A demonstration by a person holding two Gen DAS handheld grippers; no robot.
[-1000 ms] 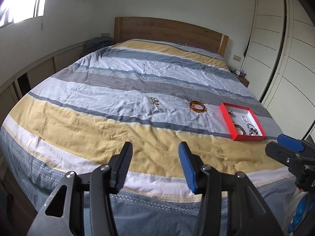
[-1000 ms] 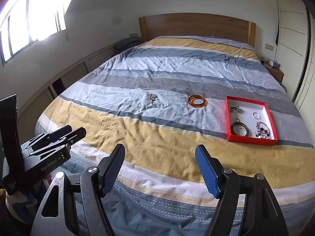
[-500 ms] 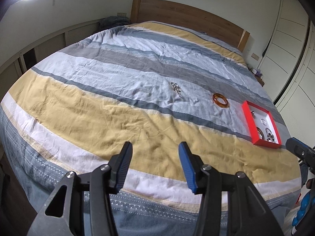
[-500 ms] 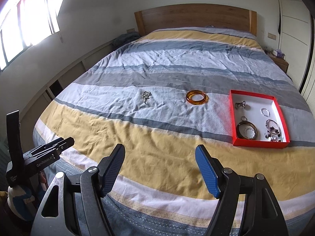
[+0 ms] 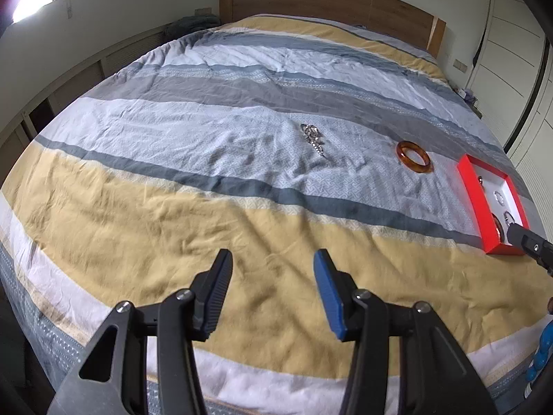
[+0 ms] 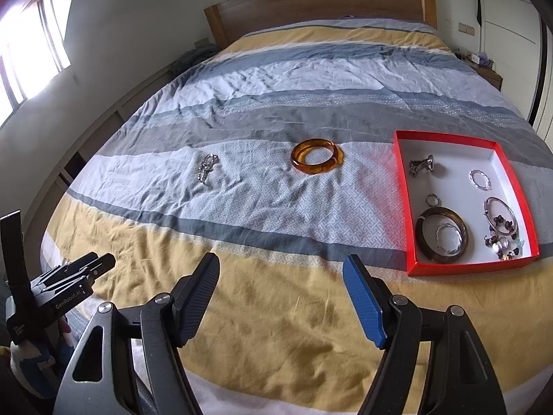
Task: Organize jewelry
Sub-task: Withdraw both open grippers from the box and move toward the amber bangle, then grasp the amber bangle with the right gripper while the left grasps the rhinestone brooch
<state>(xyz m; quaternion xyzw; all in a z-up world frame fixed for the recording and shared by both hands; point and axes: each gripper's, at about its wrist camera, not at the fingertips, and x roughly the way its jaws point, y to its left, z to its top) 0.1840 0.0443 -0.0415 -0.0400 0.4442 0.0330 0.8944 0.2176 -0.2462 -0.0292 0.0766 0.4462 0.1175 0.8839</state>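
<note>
We see both grippers hanging over the near yellow stripe of the striped bedspread (image 6: 276,79), each with its jaws spread wide and nothing between them: the left gripper (image 5: 273,290) at the bottom middle of its own view, the right gripper (image 6: 281,297) at the bottom middle of its view. In the right wrist view the left gripper also shows at the lower left edge, its fingers close together from that angle.

At the middle of that frame lies an amber bangle (image 6: 317,156) on the pale patterned stripe, and left of it, well apart, a small silver chain piece (image 6: 206,167). At the right sits a red tray (image 6: 402,186) with a white floor, holding a dark bangle (image 6: 441,235), several silver rings and a beaded bracelet (image 6: 501,223). A wooden headboard (image 6: 321,0) fills the top of the frame.
</note>
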